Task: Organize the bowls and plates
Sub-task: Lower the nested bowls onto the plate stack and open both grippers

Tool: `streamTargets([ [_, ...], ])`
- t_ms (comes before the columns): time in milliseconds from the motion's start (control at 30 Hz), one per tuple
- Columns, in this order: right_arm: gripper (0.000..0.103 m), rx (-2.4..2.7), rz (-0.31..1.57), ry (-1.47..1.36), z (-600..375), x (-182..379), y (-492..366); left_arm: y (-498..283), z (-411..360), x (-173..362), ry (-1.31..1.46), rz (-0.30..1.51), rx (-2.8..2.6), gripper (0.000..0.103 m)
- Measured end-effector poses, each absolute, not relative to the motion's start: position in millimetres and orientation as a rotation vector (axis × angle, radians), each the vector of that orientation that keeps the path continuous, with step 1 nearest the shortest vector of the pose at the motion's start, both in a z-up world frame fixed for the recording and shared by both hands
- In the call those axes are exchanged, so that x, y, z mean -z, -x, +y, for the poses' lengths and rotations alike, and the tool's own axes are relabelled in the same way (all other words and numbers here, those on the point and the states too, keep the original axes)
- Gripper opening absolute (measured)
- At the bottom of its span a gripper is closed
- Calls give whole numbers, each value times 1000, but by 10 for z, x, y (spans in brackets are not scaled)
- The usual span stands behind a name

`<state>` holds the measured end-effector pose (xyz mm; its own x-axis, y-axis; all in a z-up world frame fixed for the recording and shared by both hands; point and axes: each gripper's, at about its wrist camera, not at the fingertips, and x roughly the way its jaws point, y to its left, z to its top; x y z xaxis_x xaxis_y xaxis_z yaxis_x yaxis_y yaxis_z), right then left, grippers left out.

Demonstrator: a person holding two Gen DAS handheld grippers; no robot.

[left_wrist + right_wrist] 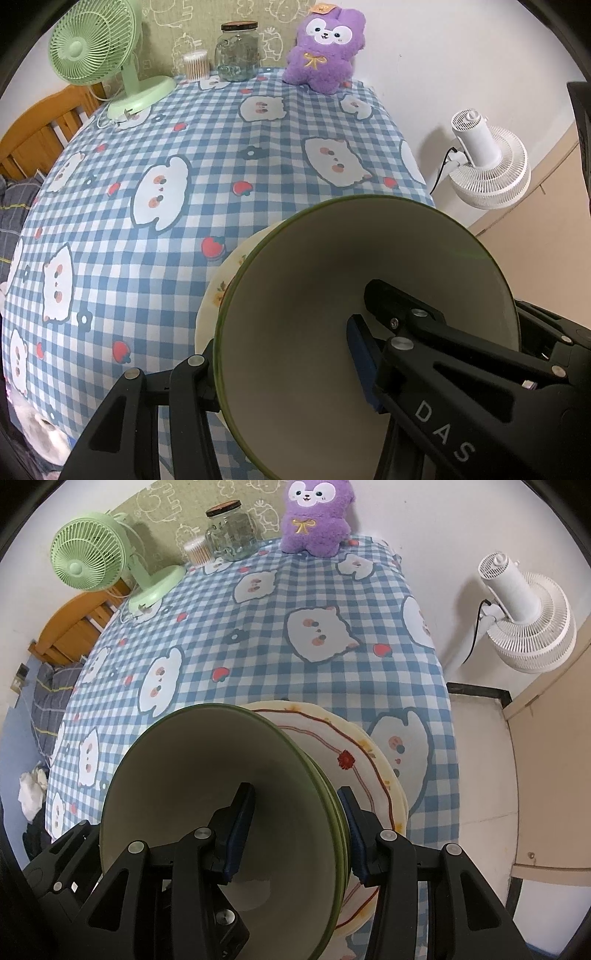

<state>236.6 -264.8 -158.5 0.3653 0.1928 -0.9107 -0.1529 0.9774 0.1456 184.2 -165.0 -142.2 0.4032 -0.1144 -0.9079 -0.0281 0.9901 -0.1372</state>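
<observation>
While both grippers are pinching opposite walls of the stack, this is how things are standing.

Bowls: green-rimmed bowl (221, 794), apparently nested with others, is sitting over the flower-painted plate (365, 760) near the table's front right edge.
Left gripper (280, 354): is clamping the bowl wall, one finger inside, one outside.
Right gripper (295, 830): is pinching the opposite wall the same way.
Plate: is lying beneath, on the checked tablecloth (258, 627); whether it is touching the bowls, I cannot tell.
Risk: uneven lowering is likely tilting the stack, so a bowl could slip; landing off-centre near the edge could tip the plate floorward.
Surroundings: plush toy (314, 520), jar (231, 531) and green fan (88, 559) are standing well apart.
</observation>
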Motion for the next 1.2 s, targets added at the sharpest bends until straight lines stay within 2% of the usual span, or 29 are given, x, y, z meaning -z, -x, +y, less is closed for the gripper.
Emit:
streamTargets([
  [400,54,-219,1173,-45,-2680,1632,-2414,-1861,-1678,1444,90,1130,82,56],
  [633,72,-182,1122,11,-2655,1523,-2339,-1821,-1618,1393,101,1102,62,75],
  [900,75,-196,1055,8,-2609,1297,-2236,-1737,-1557,1166,84,1041,34,80],
  [1200,84,-174,960,6,-2530,956,-2022,-1580,-1396,848,49,960,25,90],
])
